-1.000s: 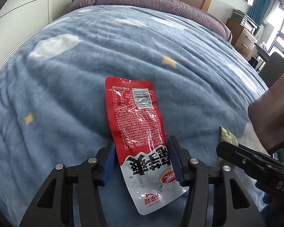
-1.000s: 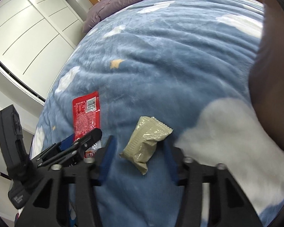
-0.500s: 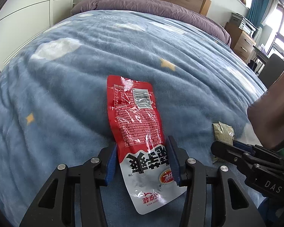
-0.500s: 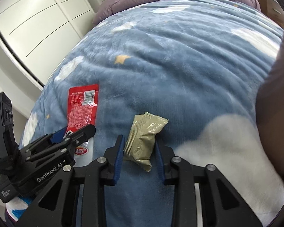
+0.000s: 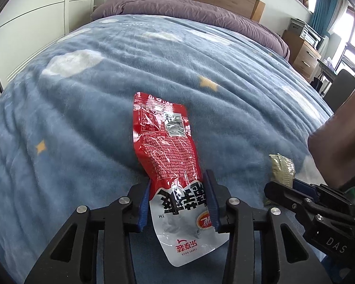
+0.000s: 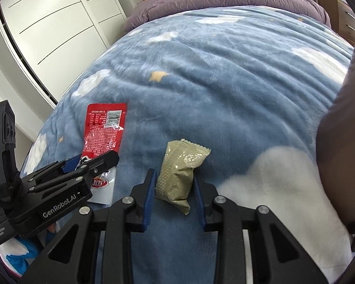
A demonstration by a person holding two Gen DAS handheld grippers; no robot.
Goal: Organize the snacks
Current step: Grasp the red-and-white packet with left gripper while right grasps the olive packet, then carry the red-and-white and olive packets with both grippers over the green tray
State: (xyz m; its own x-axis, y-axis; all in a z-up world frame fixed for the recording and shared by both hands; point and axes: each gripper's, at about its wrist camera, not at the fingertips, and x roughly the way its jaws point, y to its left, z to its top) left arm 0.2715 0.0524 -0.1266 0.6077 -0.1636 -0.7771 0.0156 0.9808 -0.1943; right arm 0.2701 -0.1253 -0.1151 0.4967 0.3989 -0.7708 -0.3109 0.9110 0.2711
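On the blue blanket [image 5: 106,123], your left gripper [image 5: 178,203] is closing on the red snack packet [image 5: 168,151], pads now pinching and crumpling what lay flat a second ago. Your right gripper [image 6: 174,190], wide before, is closing on the olive packet [image 6: 181,168], pads touching its sides. Only the left view shows the desk chair [image 5: 340,87] by the window; only the right view shows the wardrobe doors [image 6: 59,23] fully.

Black left gripper [image 5: 178,202] and right gripper [image 6: 174,189], blue-padded fingers [image 5: 144,203], silver screws.
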